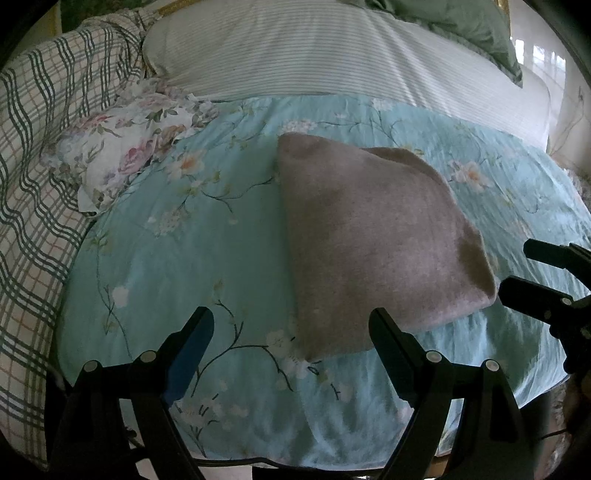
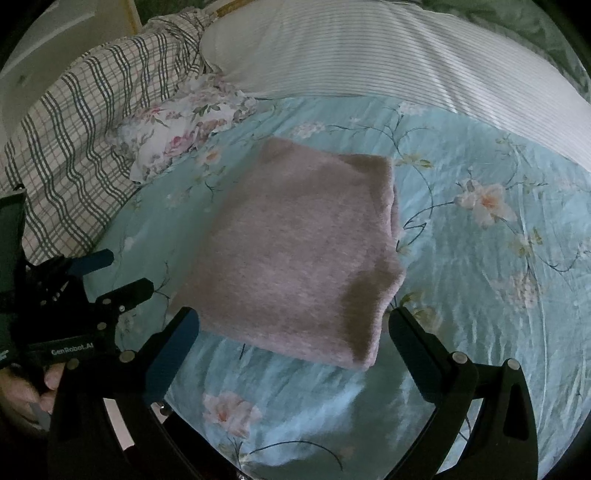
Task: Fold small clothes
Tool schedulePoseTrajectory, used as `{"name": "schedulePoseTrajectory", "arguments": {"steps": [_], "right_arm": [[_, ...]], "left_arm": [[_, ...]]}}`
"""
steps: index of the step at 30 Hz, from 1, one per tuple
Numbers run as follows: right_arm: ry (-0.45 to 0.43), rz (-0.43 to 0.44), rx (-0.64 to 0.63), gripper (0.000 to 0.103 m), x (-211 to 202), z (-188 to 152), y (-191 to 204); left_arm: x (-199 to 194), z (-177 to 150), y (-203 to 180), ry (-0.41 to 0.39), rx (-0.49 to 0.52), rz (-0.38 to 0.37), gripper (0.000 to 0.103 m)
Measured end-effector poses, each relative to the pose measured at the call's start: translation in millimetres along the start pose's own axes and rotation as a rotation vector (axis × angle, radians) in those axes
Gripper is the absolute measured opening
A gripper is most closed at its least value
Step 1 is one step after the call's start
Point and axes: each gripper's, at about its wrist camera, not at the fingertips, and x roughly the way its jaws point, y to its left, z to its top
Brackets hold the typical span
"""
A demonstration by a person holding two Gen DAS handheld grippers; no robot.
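Observation:
A folded pinkish-grey knit garment [image 1: 373,240] lies flat on the light blue floral bed cover [image 1: 192,251]. It also shows in the right wrist view [image 2: 295,251] on the same cover [image 2: 480,295]. My left gripper [image 1: 291,325] is open and empty, just in front of the garment's near left corner. My right gripper [image 2: 293,325] is open and empty, its jaws either side of the garment's near edge, slightly above it. The right gripper shows at the right edge of the left wrist view [image 1: 517,269], and the left gripper at the left of the right wrist view [image 2: 125,273].
A small floral cloth [image 1: 122,155] lies crumpled at the cover's far left. A plaid blanket [image 1: 40,147] is bunched along the left. A white striped pillow [image 1: 314,48] lies behind, with a green pillow [image 1: 469,26] at the far right.

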Motion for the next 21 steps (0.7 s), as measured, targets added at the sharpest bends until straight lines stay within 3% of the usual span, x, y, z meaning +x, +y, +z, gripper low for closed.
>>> {"name": "schedulePoseTrajectory", "arguments": {"steps": [21], "right_arm": [[-0.005, -0.007, -0.022, 0.102, -3.2, 7.7, -4.0]], "left_arm": [[-1.4, 9.2, -8.3, -0.009, 0.023, -0.023, 0.086]]}}
